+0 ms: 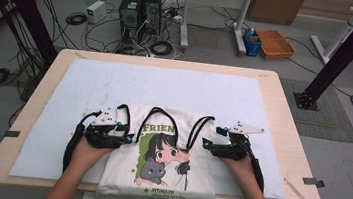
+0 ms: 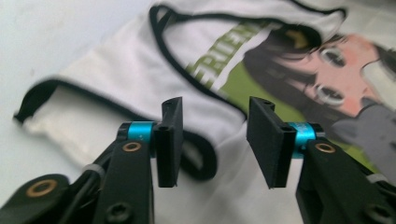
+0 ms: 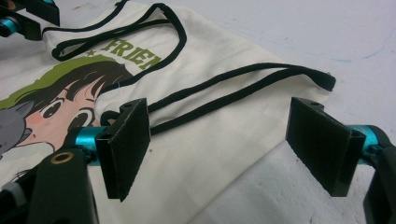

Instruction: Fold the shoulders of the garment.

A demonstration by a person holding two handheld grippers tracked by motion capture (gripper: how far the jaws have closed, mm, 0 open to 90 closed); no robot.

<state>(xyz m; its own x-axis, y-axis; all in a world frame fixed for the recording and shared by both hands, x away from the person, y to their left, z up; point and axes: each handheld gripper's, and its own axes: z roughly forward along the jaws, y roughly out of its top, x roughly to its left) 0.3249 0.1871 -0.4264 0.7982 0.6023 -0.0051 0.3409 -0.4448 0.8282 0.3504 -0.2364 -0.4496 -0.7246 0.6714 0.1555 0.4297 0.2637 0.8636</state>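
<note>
- High view: cream tank top (image 1: 159, 163) spread flat, print side up, at the near middle of the table (image 1: 282, 121), on the white mat (image 1: 116, 82), hem hanging over the near edge. Left gripper (image 1: 123, 132) at the top's left shoulder, right gripper (image 1: 208, 144) at the right shoulder, each resting on or just above the cloth. Black-edged straps (image 1: 155, 114) lying loose toward the far side. Cables and computer towers (image 1: 139, 10) on the floor beyond.
- Left gripper view: jaws parted moderately, nothing between them, poised just over the black trim (image 2: 196, 154) of the left armhole. Cartoon print (image 2: 322, 79) off to the right, slightly blurred.
- Right gripper view: jaws spread wide and empty, straddling the right edge of the top, one pad over the cloth, the other over the bare mat. Right shoulder strap (image 3: 261, 79) stretched out just beyond.
- Progress, judged from the layout: garment laid out and smoothed, no fold made yet. Likely left to do: pinching both shoulders, then folding or lifting.
</note>
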